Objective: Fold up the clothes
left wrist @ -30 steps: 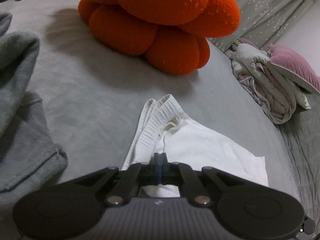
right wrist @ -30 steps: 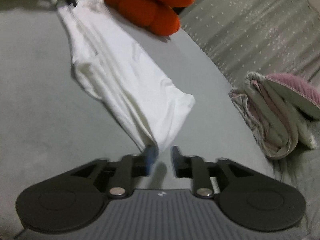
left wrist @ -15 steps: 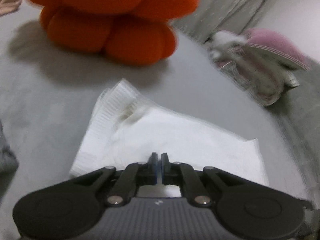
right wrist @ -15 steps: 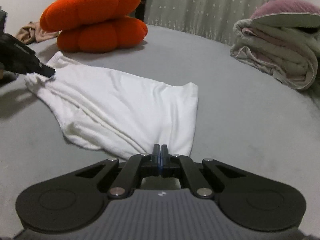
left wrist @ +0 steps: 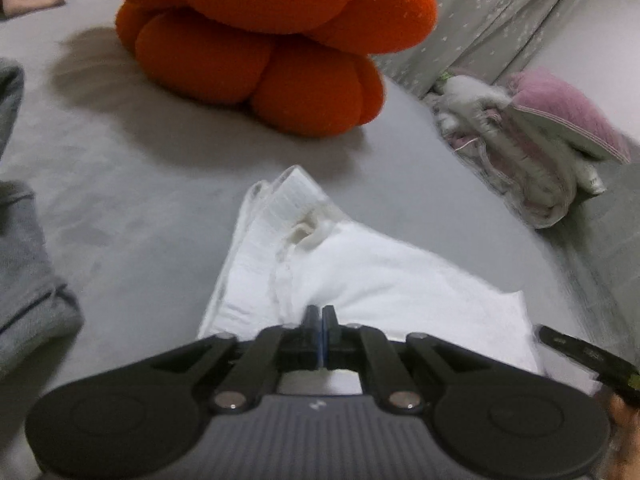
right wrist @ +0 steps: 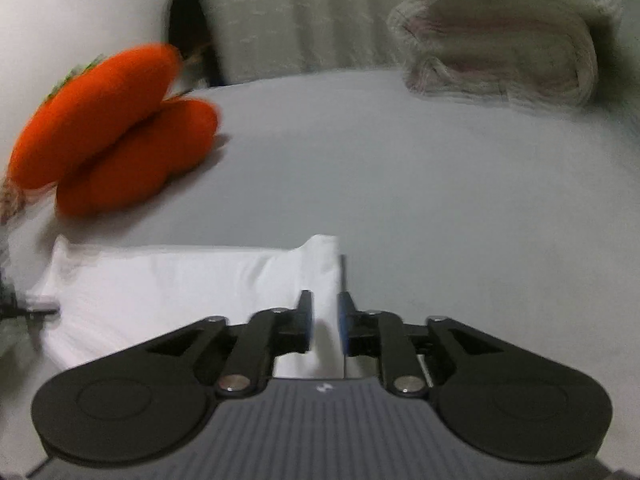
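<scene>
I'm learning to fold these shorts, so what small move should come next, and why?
Probably draw the right gripper back off the white shorts: its jaws are opening with the cloth's edge between them, and the shorts already lie doubled on the bed. The left gripper, also opening, should follow.

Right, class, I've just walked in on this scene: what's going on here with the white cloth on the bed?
A person holding two grippers is folding a white ribbed-waist garment on a grey bed surface. The left gripper is nearly shut at the garment's near edge, its jaws just starting to open. The right gripper is opening too, with the garment's white corner between its pads. An orange plush cushion and a bundled pale blanket lie beyond.
</scene>
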Available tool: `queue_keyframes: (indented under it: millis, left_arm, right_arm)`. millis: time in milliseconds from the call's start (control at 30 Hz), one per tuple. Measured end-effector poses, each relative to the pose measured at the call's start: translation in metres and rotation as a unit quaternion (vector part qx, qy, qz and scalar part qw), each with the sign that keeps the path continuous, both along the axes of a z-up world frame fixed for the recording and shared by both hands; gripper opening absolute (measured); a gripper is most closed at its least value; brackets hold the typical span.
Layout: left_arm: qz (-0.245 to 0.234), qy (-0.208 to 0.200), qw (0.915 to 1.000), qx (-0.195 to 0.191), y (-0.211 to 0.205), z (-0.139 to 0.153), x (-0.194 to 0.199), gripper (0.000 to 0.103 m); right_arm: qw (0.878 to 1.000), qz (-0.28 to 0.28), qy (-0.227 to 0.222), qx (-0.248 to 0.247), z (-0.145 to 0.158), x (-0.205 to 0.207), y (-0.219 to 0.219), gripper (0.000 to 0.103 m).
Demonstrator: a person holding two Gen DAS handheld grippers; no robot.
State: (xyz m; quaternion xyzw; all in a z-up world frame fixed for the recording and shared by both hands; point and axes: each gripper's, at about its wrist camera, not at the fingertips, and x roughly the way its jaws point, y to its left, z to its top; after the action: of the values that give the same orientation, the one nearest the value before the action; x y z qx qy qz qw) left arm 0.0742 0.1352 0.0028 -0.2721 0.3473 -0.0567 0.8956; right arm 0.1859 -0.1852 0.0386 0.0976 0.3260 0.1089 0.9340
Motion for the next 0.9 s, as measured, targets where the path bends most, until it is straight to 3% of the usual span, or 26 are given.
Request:
queue_keyframes:
  millis: [33, 167, 233, 267, 300, 367, 433, 500, 767, 900]
  left_arm:
    - [-0.005, -0.011, 0.9999, -0.005, 0.001, 0.002, 0.001, 0.011]
    - [-0.016, -0.039, 0.999, -0.013, 0.003, 0.005, 0.007, 0.011]
    - [-0.012, -0.044, 0.9988, -0.017, 0.005, 0.001, 0.014, 0.011]
    - [-0.009, -0.046, 0.9988, -0.016, 0.005, -0.002, 0.018, 0.011]
    - [-0.005, -0.048, 0.9988, -0.011, 0.005, -0.005, 0.021, 0.011]
    - [0.009, -0.044, 0.999, 0.002, 0.007, -0.011, 0.027, 0.011]
    - [0.015, -0.043, 0.9988, 0.019, 0.007, -0.013, 0.029, 0.002]
    - [0.016, -0.041, 0.9986, 0.03, 0.01, -0.015, 0.028, 0.002]
    - [0.024, -0.031, 0.9989, 0.024, 0.021, -0.012, 0.025, 0.002]
    - [0.023, -0.029, 0.9991, 0.022, 0.023, -0.012, 0.027, 0.003]
  right_arm:
    - [0.999, -0.016, 0.012, 0.037, -0.004, 0.011, -0.009, 0.044]
    - [0.994, -0.013, 0.027, 0.102, -0.019, 0.035, -0.013, 0.044]
    - [0.997, 0.0, 0.022, 0.08, -0.022, 0.038, -0.004, 0.039]
    - [0.998, 0.001, 0.017, 0.057, -0.022, 0.038, 0.002, 0.017]
    - [0.999, -0.001, 0.016, 0.05, -0.022, 0.038, 0.004, 0.007]
    - [0.999, -0.007, 0.01, 0.038, -0.021, 0.039, 0.006, 0.006]
    - [1.0, -0.017, 0.002, 0.027, -0.018, 0.039, 0.005, 0.005]
    - [0.999, -0.028, -0.008, 0.016, -0.018, 0.039, 0.003, 0.004]
    - [0.997, -0.071, -0.015, -0.019, -0.022, 0.041, 0.002, 0.003]
    - [0.998, -0.068, -0.011, -0.012, -0.015, 0.033, -0.016, 0.014]
